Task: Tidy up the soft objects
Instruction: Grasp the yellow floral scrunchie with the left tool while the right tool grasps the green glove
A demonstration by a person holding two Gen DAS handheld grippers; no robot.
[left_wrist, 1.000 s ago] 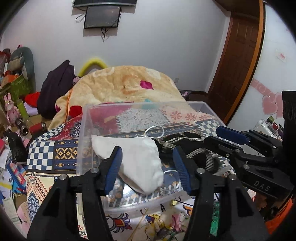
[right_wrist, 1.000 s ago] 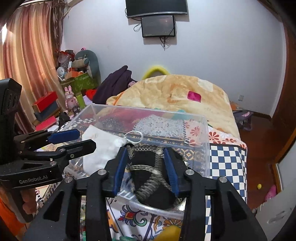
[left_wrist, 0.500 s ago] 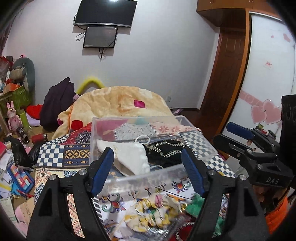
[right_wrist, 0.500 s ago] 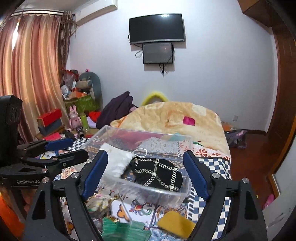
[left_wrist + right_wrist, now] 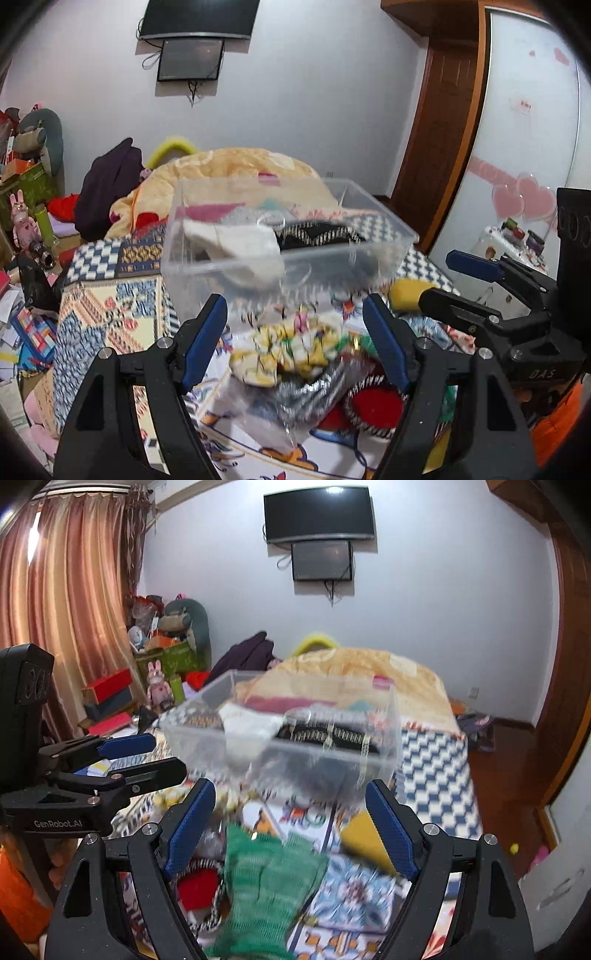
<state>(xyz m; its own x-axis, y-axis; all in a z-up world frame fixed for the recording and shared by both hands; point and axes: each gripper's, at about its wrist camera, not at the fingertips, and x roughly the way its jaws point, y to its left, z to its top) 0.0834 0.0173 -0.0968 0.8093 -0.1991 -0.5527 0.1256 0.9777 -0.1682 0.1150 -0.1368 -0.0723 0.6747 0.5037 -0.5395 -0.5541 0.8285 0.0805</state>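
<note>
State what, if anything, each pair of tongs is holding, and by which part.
Nothing is held. The left tongs and the right tongs are both wide open, with nothing between their fingers.

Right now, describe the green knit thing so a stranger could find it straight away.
Start at the clear bin on the patterned bedspread. In front of it lies a pile of soft things; the green knit sits nearest the right gripper. It is the only green, open-mesh piece, right of the red pouch.
</note>
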